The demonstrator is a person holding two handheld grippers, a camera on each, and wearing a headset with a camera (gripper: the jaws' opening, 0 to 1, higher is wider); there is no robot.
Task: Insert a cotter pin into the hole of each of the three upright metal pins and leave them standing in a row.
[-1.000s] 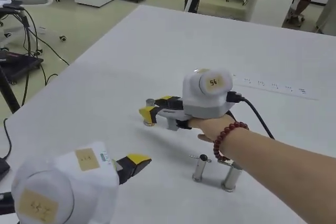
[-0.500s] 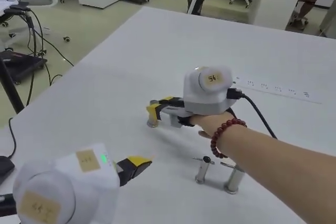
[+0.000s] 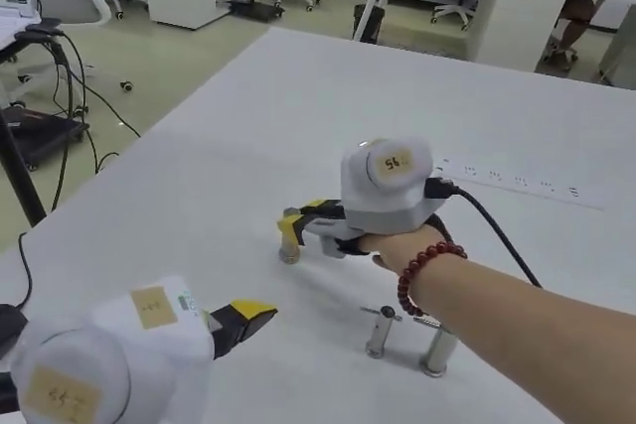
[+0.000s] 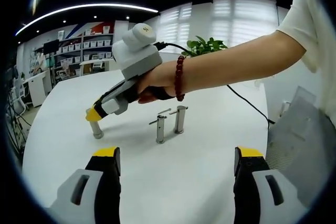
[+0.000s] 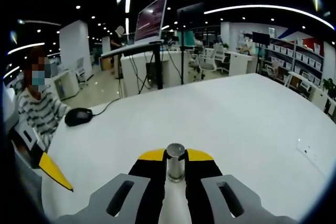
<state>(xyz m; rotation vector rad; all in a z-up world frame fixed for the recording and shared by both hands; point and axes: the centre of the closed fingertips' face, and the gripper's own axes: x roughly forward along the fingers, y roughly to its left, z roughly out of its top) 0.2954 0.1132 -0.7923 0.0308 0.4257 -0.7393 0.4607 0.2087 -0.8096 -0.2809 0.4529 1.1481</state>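
Three upright metal pins stand on the white table point(image 3: 199, 176). Two of them point(image 3: 379, 329) point(image 3: 436, 346) stand side by side, each with a cotter pin through its top; the left gripper view shows them too point(image 4: 160, 128) point(image 4: 180, 119). The third pin point(image 3: 289, 248) point(image 4: 96, 129) stands apart to their left. My right gripper point(image 3: 295, 226) point(image 5: 176, 170) is shut on this third pin point(image 5: 176, 161), just below its top. My left gripper point(image 3: 244, 322) point(image 4: 177, 155) hovers open near the table's front, holding nothing.
A white power strip point(image 3: 517, 183) lies on the table behind the right hand, and a black cable point(image 3: 497, 235) trails from the right gripper. A mouse point(image 5: 79, 115) sits near the table's far edge. Desks, chairs and a laptop stand surround the table.
The head view has shifted a little. My right gripper stays shut on the third pin in about the same place, and the left gripper has hardly moved.
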